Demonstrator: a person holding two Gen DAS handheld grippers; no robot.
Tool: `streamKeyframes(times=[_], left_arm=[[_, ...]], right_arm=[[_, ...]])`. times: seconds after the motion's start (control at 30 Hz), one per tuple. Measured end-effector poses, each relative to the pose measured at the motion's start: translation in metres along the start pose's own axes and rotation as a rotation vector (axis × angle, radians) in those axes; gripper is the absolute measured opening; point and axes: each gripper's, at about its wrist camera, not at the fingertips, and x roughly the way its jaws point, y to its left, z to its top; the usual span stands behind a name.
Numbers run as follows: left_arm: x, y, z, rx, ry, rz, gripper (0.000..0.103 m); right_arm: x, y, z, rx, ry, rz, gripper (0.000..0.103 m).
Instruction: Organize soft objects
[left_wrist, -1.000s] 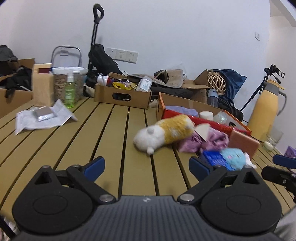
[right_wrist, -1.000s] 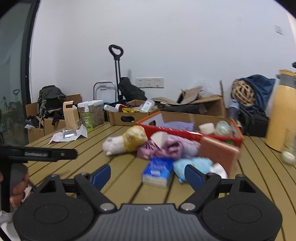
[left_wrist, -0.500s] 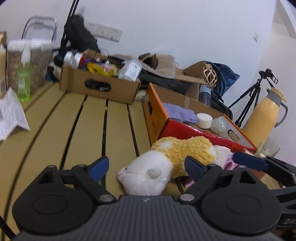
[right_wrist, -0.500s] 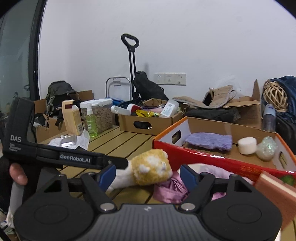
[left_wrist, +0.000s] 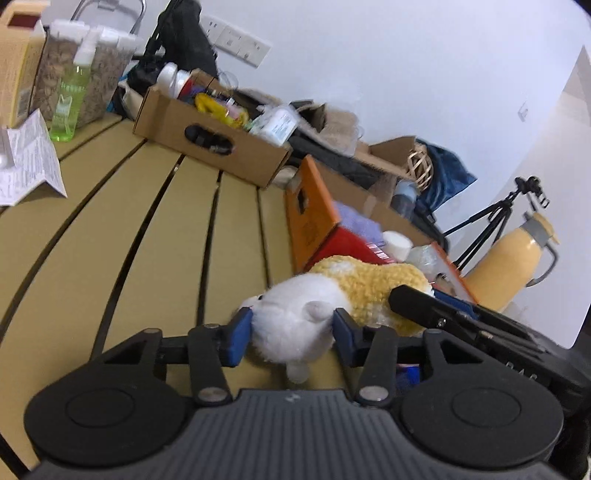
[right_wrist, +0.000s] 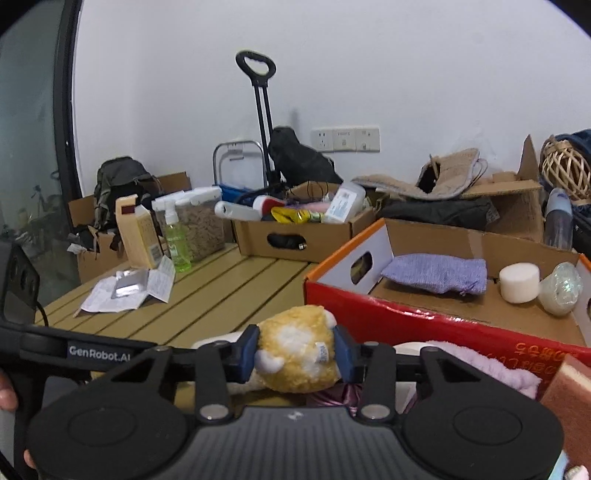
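Got both claws on the plush hamster (left_wrist: 332, 295) right now. My left claw (left_wrist: 286, 330) is pinching its white head, and my right claw (right_wrist: 295, 350) is squeezed onto the yellow back end. It's down low over the slatted table (left_wrist: 155, 236), right beside the red-and-orange cardboard box (right_wrist: 406, 321) that has a purple pouch (right_wrist: 436, 273) lying inside.

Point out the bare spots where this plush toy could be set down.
Free: the table slats between the leaflet and the red box; also the box floor in front of the purple pouch. Crowded: beside the plush toy, where the pink cloth lies.
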Motion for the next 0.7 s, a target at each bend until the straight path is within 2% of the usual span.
streamKeyframes(times=[0.17, 0.33, 0.5, 0.7], left_arm=[[-0.044, -0.042, -0.015, 0.037, -0.066, -0.04, 0.045], [-0.058, -0.089, -0.023, 0.088, -0.083, -0.113, 0.045], [-0.038, -0.135, -0.016, 0.136, -0.073, -0.17, 0.045], [0.021, -0.175, 0.01, 0.166, -0.007, -0.189, 0.045]], right_arm=[[-0.063, 0.01, -0.005, -0.013, -0.094, -0.011, 0.042], [-0.134, 0.006, -0.013, 0.027, -0.159, -0.062, 0.042], [-0.175, -0.021, -0.009, 0.067, -0.213, -0.124, 0.042], [-0.18, -0.081, 0.003, 0.151, -0.243, -0.16, 0.041]])
